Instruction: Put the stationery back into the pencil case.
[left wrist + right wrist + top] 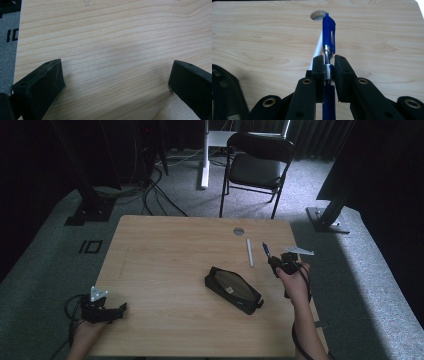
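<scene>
Blue pen (329, 37) sits clamped in the right gripper (329, 75), long axis running straight up the middle of the right gripper view, clip end toward the top of the frame, barrel passing down between the fingers (318, 75) toward the bottom edge. Clip on its right side there. High view: pen (266, 250) right of centre, sticking out of the right gripper (280, 265) toward the upper left, lifted off the surface (165, 265). No brand, label or writing readable on it; silver band at mid-barrel, nothing legible.

Right fingers narrow, pads pressed on the barrel from both sides.

Left gripper (117, 310) lower left of the high view, at the surface's near edge. Left gripper view: fingers (42, 82) wide apart, one lower left, one lower right, bare wood between them, nothing held.

White pen (249, 252) lies just left of the blue one, long axis near vertical in the high view. Black pencil case (233, 290) at centre, diagonal, upper left to lower right; a pale tag on it, too small to read. Round grommet hole (319, 15) top centre of the right gripper view.
</scene>
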Available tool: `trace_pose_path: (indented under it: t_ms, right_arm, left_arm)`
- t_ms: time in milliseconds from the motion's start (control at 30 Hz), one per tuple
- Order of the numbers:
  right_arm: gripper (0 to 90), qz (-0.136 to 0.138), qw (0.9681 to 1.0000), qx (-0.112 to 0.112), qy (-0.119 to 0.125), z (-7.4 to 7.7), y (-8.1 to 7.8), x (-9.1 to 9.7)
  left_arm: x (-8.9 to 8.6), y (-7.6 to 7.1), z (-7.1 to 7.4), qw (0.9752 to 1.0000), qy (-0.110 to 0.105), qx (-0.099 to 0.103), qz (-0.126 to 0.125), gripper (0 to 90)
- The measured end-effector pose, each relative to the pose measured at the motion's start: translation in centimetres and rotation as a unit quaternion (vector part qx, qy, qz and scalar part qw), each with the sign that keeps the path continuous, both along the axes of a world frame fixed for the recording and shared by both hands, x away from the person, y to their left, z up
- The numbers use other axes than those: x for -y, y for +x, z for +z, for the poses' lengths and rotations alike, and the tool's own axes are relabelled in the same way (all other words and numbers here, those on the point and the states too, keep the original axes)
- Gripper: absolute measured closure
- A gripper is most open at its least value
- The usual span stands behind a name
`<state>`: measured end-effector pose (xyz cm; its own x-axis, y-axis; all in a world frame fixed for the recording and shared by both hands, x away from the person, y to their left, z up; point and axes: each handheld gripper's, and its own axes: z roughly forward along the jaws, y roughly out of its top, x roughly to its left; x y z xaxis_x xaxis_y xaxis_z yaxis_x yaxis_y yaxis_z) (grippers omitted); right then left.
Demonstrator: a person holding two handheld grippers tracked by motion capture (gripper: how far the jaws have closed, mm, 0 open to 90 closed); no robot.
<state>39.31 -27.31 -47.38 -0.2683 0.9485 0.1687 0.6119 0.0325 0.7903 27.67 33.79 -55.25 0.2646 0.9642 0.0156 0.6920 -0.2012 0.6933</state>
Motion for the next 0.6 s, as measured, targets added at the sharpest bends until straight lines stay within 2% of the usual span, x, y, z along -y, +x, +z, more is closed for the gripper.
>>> trace_pose_path:
  t_ms: [333,600]
  right_arm:
    - [79.4,0.038,0.9991,0.018,0.005,1.8,-0.9,-1.0]
    - [79.4,0.075,0.9965,0.037,0.001,3.4,-1.9,-2.2]
  left_arm:
    - [0.0,0.0,0.0,1.0,0.0,0.0,0.0,0.3]
    - [0.0,0.0,0.0,1.0,0.0,0.0,0.0,0.3]
